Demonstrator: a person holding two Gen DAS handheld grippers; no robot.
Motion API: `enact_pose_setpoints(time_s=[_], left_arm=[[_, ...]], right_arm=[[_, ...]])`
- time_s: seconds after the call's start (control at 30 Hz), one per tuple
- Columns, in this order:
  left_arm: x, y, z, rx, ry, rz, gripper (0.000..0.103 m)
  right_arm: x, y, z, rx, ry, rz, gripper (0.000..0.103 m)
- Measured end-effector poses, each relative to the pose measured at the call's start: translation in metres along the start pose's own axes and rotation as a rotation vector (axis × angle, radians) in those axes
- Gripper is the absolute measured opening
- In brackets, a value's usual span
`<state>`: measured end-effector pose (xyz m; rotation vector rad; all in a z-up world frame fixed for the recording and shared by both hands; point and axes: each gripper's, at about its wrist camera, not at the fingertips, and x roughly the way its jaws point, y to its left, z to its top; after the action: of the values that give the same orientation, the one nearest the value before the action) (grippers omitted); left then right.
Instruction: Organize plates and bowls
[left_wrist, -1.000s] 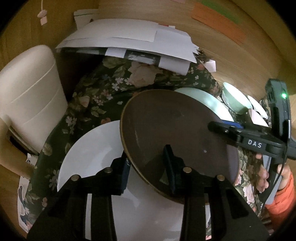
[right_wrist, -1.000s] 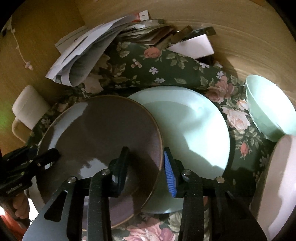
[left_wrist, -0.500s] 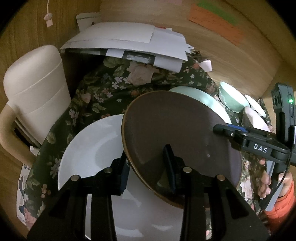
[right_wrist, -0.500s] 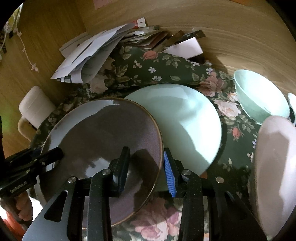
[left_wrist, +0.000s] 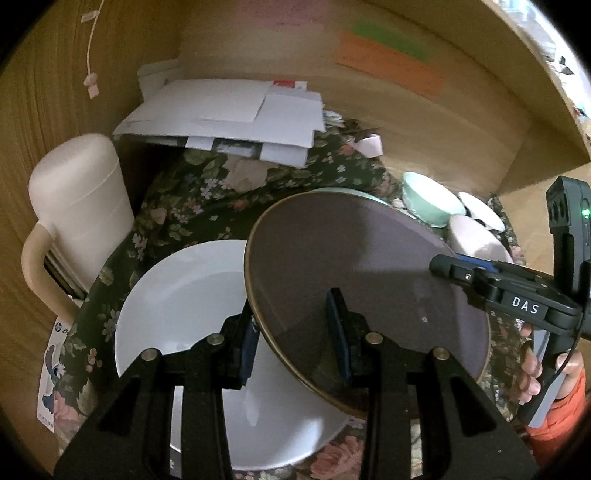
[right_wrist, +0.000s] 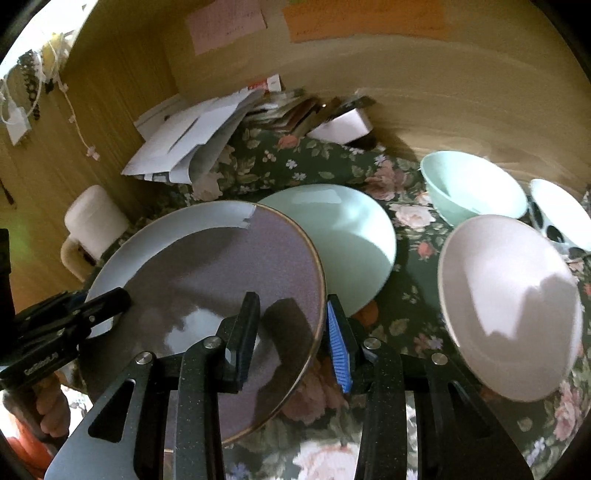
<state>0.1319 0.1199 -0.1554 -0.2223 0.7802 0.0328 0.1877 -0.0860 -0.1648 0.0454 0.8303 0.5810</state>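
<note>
A brown plate (left_wrist: 362, 288) with a gold rim hangs tilted in the air between both grippers. My left gripper (left_wrist: 291, 332) is shut on its left rim. My right gripper (right_wrist: 291, 328) is shut on the right rim of the brown plate (right_wrist: 221, 280). Below it a white plate (left_wrist: 184, 295) lies on the floral cloth, and a mint plate (right_wrist: 343, 236) lies partly hidden behind it. To the right stand a pink bowl (right_wrist: 506, 302), a mint bowl (right_wrist: 472, 188) and a white bowl (right_wrist: 557, 206). The right gripper (left_wrist: 454, 271) shows across the plate, the left gripper (right_wrist: 110, 299) likewise.
A loose stack of papers (left_wrist: 229, 110) lies at the back against the wooden wall. A cream jug with a handle (left_wrist: 77, 206) stands at the left edge. The floral cloth (left_wrist: 192, 199) covers the table. A hand in an orange sleeve (left_wrist: 532, 373) holds the right gripper.
Both grippers have risen and drawn back with the brown plate, carrying it left off the mint plate. More of the mint plate and the bowls at the right now shows.
</note>
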Motion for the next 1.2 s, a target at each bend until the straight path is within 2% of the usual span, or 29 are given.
enact_pose_setpoints(time_s=[0.6,1.2], left_arm=[[-0.020,-0.054,-0.023,0.091,-0.013,-0.064,0.035],[-0.006,-0.091,-0.049,0.127,0.047,-0.117,0.036]], right_arm=[[-0.057,-0.029,-0.044,0.095,-0.053,-0.054,0.033],[-0.076,-0.057,-0.083,0.168,-0.036,-0.100,0.033]])
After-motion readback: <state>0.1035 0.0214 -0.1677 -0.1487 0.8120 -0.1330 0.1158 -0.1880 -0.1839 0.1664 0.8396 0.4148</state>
